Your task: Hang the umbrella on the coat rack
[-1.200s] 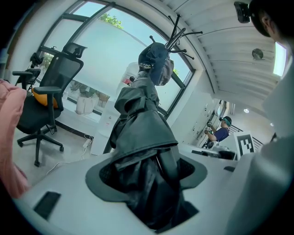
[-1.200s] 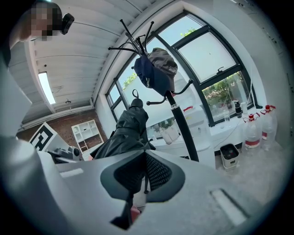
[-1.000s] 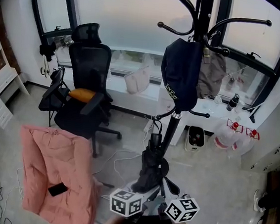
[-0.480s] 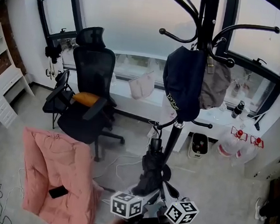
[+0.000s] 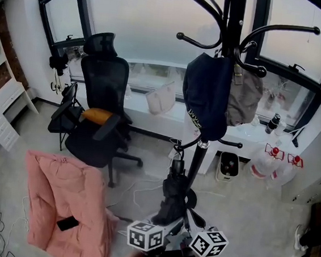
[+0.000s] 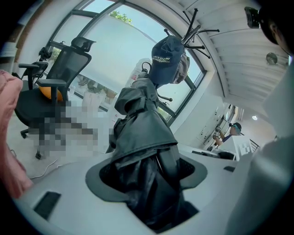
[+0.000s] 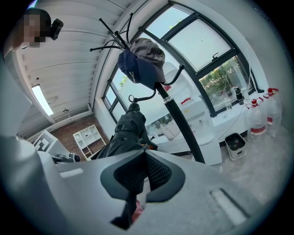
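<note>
Head view: umbrella [image 5: 170, 196] is black and folded, fabric bunched loose. It stands near upright at the foot of the coat rack [image 5: 203, 158], in front of the pole, with its low end down at the two grippers. The left gripper [image 5: 159, 226] and right gripper [image 5: 191, 228] sit side by side under it. The rack hooks carry a navy cap [image 5: 206, 96] and a grey cap [image 5: 242, 96]. A white bin [image 5: 228, 163] sits by the window wall with something dark inside, can't tell what. Two clear jugs [image 5: 271, 160] with red caps stand beside it.

Left gripper view: jaws stand wide but clamped on the umbrella's bunched fabric. The bundle fills the gap.

Right gripper view: jaws pressed together at the tips. There's a dark sliver in the slot behind them, can't tell what. Umbrella rises just left of the jaws. The bin is open-topped, near the jugs.
</note>
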Action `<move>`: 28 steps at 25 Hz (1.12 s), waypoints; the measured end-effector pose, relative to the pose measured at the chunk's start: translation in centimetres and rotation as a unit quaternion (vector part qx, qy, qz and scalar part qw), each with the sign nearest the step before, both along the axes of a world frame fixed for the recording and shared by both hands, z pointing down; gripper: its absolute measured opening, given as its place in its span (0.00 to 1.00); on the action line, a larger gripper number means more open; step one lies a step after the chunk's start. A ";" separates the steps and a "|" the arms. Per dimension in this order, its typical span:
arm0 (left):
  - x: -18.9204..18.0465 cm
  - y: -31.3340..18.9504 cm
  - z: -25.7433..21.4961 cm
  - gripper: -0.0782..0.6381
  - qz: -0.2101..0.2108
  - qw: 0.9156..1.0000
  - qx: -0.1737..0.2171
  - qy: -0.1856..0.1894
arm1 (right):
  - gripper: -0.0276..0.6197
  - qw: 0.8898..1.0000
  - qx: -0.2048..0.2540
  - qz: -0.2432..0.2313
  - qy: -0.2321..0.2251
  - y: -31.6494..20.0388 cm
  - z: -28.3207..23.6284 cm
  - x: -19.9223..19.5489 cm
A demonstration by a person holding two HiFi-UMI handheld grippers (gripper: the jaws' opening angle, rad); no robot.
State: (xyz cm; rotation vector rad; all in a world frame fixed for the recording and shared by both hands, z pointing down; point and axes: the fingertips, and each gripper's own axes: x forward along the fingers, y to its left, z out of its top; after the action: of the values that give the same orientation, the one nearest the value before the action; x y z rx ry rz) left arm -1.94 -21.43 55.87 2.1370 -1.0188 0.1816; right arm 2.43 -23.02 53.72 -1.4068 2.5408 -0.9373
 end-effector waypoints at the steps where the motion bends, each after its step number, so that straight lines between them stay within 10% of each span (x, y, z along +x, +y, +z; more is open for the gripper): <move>1: 0.1 -0.1 0.0 0.51 0.000 1.000 0.000 0.000 | 0.05 1.000 -0.001 0.001 -0.001 -0.1 0.1 0.1; 28: 0.1 -1.3 0.3 0.51 0.012 1.000 0.011 -0.023 | 0.05 1.000 -0.008 -0.010 -0.004 -1.2 0.5 0.0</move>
State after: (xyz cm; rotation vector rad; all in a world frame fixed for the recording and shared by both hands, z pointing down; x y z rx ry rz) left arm -1.83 -22.75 56.17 2.1737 -1.0271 0.2332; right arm 2.43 -24.25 54.19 -1.3823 2.5510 -0.9660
